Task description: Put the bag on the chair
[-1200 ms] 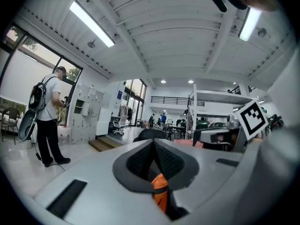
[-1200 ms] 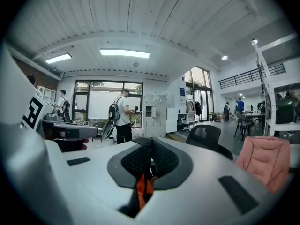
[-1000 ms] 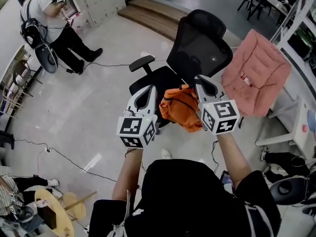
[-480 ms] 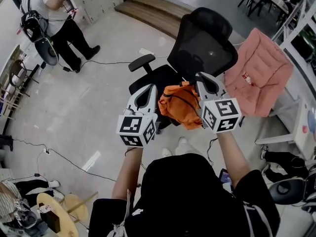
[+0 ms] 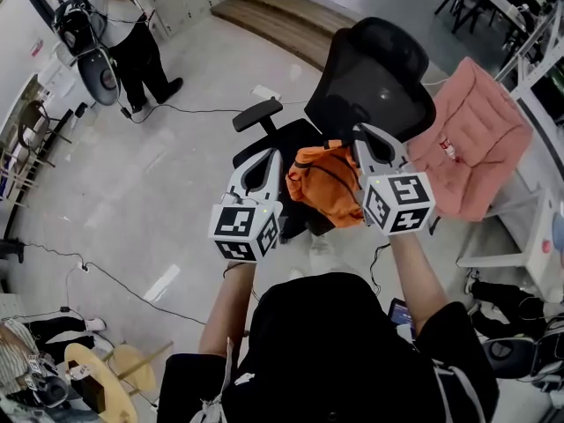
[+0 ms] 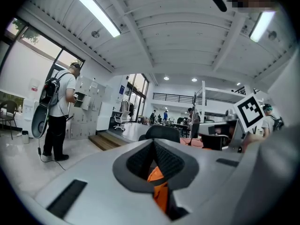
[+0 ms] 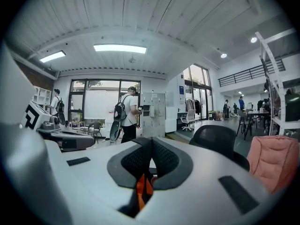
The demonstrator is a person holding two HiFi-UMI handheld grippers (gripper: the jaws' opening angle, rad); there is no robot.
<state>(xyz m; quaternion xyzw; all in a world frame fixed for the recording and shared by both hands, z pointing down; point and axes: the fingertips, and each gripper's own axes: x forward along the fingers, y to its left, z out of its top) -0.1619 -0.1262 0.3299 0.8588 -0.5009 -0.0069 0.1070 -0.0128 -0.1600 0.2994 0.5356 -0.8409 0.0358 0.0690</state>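
Note:
An orange bag (image 5: 328, 183) hangs between my two grippers, over the front of the black office chair's seat (image 5: 284, 137). The chair's mesh backrest (image 5: 374, 77) rises just behind it. My left gripper (image 5: 262, 159) is shut on the bag's left side; orange fabric (image 6: 160, 189) shows pinched between its jaws. My right gripper (image 5: 370, 136) is shut on the bag's right side, with an orange strip (image 7: 142, 187) between its jaws. The chair (image 6: 161, 132) lies ahead in the left gripper view, and the same chair (image 7: 218, 139) shows right of centre in the right gripper view.
A pink padded seat (image 5: 471, 139) stands right of the chair. A person with a backpack (image 5: 123, 16) stands at the far left by lockers. A wooden step (image 5: 273, 20) lies behind the chair. Cables (image 5: 106, 276) run across the floor.
Both grippers have carried the bag forward, towards the chair. The bag now hangs closer to the backrest, over the seat.

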